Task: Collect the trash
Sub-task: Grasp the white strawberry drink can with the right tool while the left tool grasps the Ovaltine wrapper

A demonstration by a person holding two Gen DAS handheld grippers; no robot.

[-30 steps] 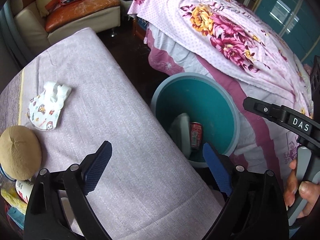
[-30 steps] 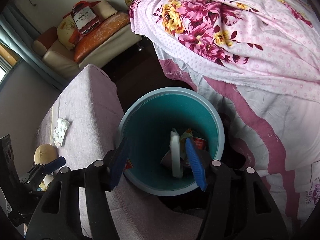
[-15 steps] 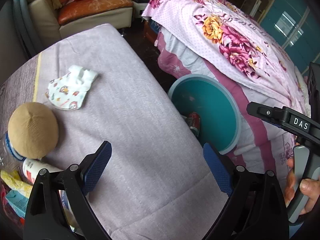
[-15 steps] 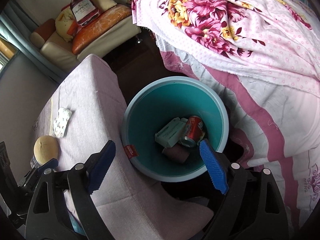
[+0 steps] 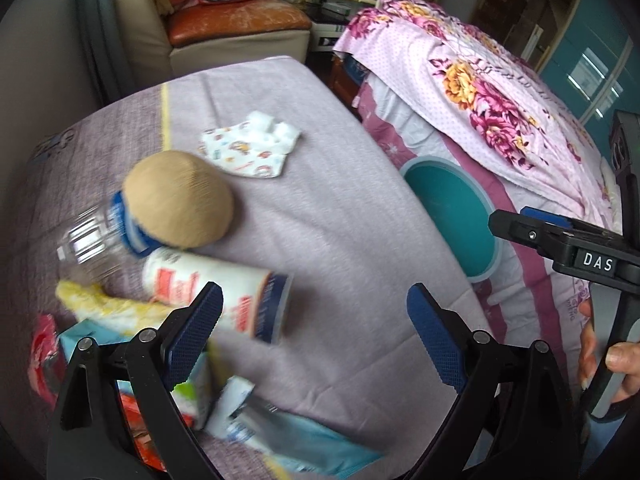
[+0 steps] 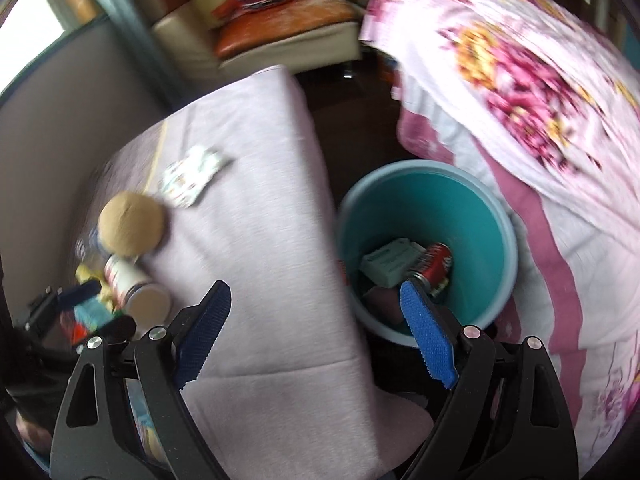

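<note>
A teal bin [image 6: 426, 216] stands on the floor beside the cloth-covered table [image 5: 332, 240]; it holds a red can [image 6: 434, 266], a pale box [image 6: 390, 260] and a dark item. It also shows in the left wrist view [image 5: 452, 216]. Trash lies on the table's left: a white paper cup [image 5: 216, 288], a clear bottle [image 5: 96, 236], a tan round thing [image 5: 178, 198], a patterned face mask [image 5: 250, 150], yellow and blue wrappers [image 5: 100, 308]. My left gripper [image 5: 314, 332] is open and empty over the table near the cup. My right gripper [image 6: 316, 332] is open and empty above the table edge and bin.
A bed with a pink floral cover [image 5: 500, 100] lies right of the bin. A sofa with an orange cushion [image 5: 236, 20] stands at the back. Dark floor [image 6: 352, 92] runs between table and bed.
The right gripper opened and dropped its white item into the bin, then swung left toward the table. The left gripper swung left from the bin toward the trash pile.
</note>
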